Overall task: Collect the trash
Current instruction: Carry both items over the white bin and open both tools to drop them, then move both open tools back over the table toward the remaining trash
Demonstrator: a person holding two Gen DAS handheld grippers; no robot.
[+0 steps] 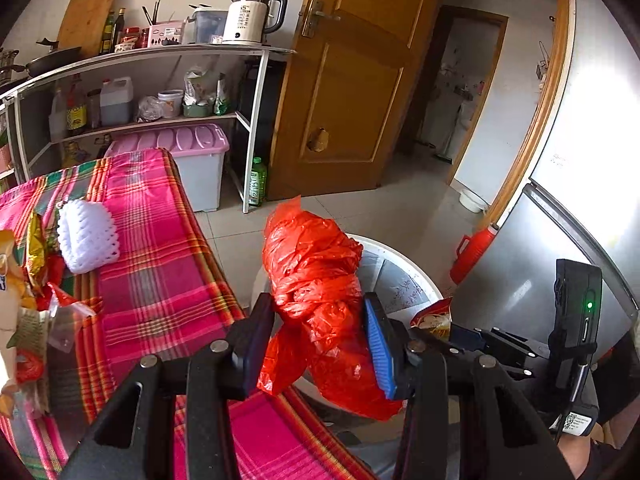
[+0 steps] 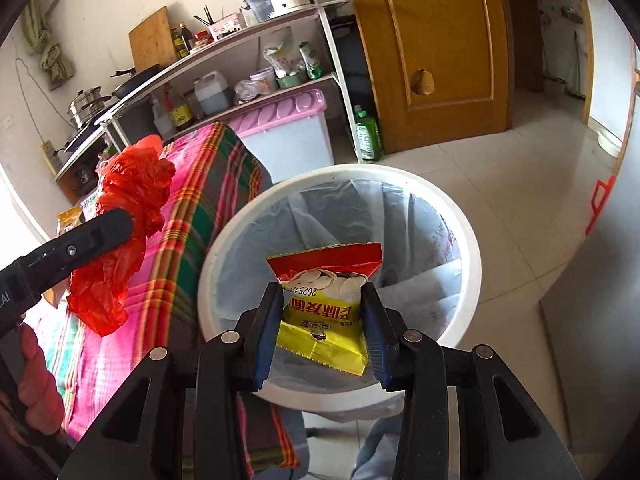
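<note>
Over the white bin (image 2: pixel 464 236), both grippers carry trash.
Left gripper (image 1: pixel 320 332) pinches a red plastic bag (image 1: pixel 316 276); right gripper (image 2: pixel 322 316) pinches a snack packet (image 2: pixel 324 320), its lower part hidden.

Left gripper (image 1: pixel 320 332): jaws clamped on crumpled red plastic bag (image 1: pixel 316 276), held at the edge of the plaid-covered table (image 1: pixel 160 264). White lined bin (image 1: pixel 404 276) on the floor behind the bag. White foam net (image 1: pixel 88 236) and snack wrappers (image 1: pixel 36 256) on table, left. Right gripper (image 1: pixel 464 332) lower right, gripping a snack packet (image 1: pixel 434 316).
</note>
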